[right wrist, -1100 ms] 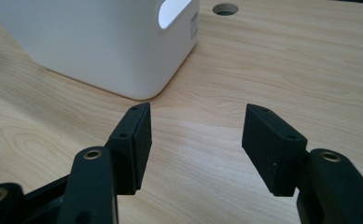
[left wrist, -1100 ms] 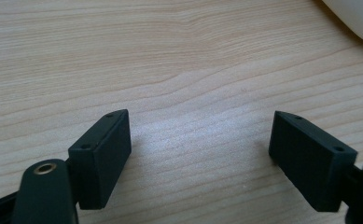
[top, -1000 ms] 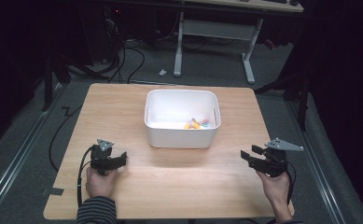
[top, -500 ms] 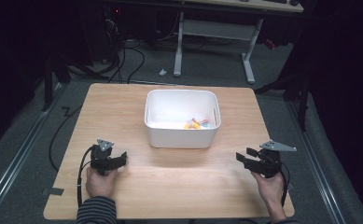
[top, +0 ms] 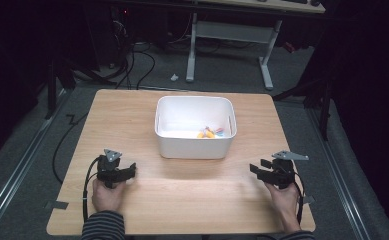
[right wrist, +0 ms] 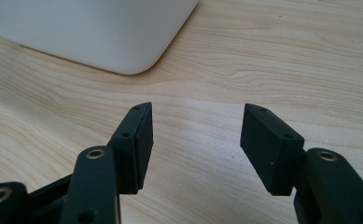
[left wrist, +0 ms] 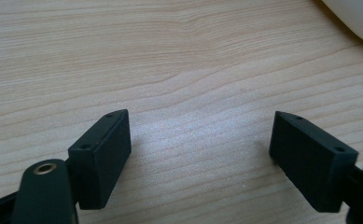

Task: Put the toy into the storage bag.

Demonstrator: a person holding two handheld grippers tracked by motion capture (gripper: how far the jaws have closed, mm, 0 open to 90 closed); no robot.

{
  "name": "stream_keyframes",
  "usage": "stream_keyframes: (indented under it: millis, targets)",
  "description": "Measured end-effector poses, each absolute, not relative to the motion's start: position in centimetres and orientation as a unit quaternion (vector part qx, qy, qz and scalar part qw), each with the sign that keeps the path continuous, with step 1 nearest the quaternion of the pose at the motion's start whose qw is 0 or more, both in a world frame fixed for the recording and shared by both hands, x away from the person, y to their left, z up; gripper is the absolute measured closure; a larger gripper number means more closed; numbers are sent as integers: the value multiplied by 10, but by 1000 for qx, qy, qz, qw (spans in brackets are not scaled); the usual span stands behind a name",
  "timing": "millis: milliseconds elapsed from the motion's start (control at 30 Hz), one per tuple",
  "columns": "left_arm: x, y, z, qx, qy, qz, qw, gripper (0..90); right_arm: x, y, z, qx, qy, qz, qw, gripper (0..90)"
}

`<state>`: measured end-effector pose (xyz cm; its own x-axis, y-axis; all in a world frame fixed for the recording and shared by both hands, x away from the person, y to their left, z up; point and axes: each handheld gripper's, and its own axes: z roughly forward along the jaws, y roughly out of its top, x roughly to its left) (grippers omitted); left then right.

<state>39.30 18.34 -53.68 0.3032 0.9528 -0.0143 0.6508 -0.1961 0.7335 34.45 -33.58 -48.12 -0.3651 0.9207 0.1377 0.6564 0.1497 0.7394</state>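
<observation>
Since the earlier frame, the right gripper has sunk lower and come in a little toward the middle of the table, while the left gripper sits where it was. From the high view, a white plastic bin stands at the centre of the wooden table, and small colourful pieces, orange and yellow among them, lie at the right of its floor; what they are is too small to tell. Both grippers rest low over the near part of the table, the left one near the bin's left front corner, the right one well apart from it on the other side, each held by a hand in a striped sleeve.

From the left gripper view, the left gripper is spread wide with bare wood between its jaws; a corner of the bin shows at the upper right.

From the right gripper view, the right gripper is released, its jaws having just been closing slightly, with nothing between them. The bin's rounded corner lies ahead to the left.
</observation>
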Motion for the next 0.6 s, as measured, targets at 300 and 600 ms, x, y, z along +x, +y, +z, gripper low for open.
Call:
stream_keyframes:
  millis: [300,600]
  targets:
    - [393,183,-537,738,543,231,327,211,350,-331,-490,538,739,362,184,443]
    - [393,183,-537,738,543,231,327,212,356,-326,-503,535,744,346,200,432]
